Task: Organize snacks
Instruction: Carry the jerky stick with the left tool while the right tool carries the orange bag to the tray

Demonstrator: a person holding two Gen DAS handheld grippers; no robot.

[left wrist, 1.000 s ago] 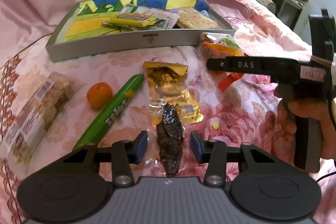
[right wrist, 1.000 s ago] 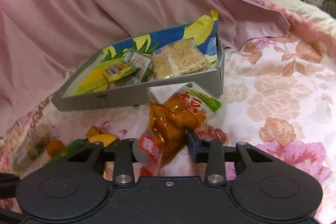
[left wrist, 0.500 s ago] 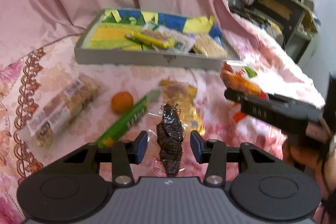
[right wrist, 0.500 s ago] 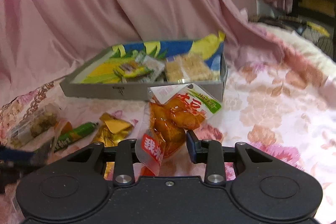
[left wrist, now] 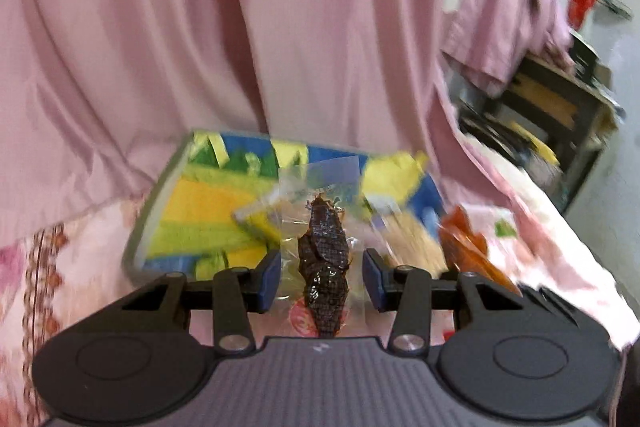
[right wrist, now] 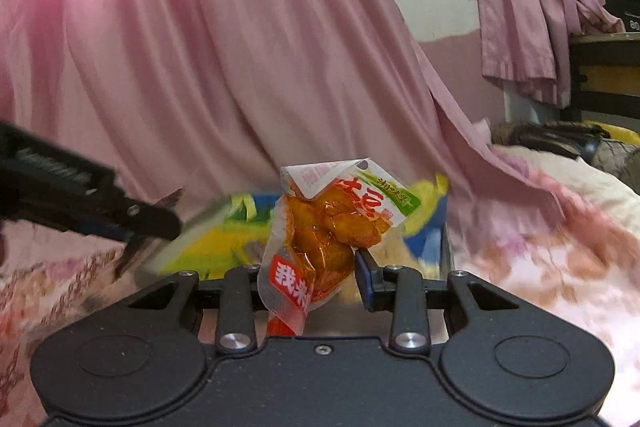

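Note:
A clear packet with a dark brown snack (left wrist: pixel 323 251) hangs between the blue pads of my left gripper (left wrist: pixel 322 279), which is shut on it and holds it in the air in front of the tray. The grey tray (left wrist: pixel 136 247) has a blue, yellow and green lining and several packets inside, all blurred. My right gripper (right wrist: pixel 316 279) is shut on an orange snack packet (right wrist: pixel 324 239), lifted before the same tray (right wrist: pixel 224 243). In the right wrist view my left gripper (right wrist: pixel 152 221) comes in from the left. The orange packet (left wrist: pixel 464 247) shows at the right of the left wrist view.
A pink curtain (left wrist: pixel 240 27) hangs right behind the tray. The floral bedspread (right wrist: pixel 560 235) stretches to the right. A dark shelf unit (left wrist: pixel 560 115) with a pink garment (right wrist: pixel 528 7) hanging near it stands at the far right.
Both grippers have risen off the bedspread with their packets. The left one moved toward the tray, so the snacks lying on the bedspread have dropped out of view.

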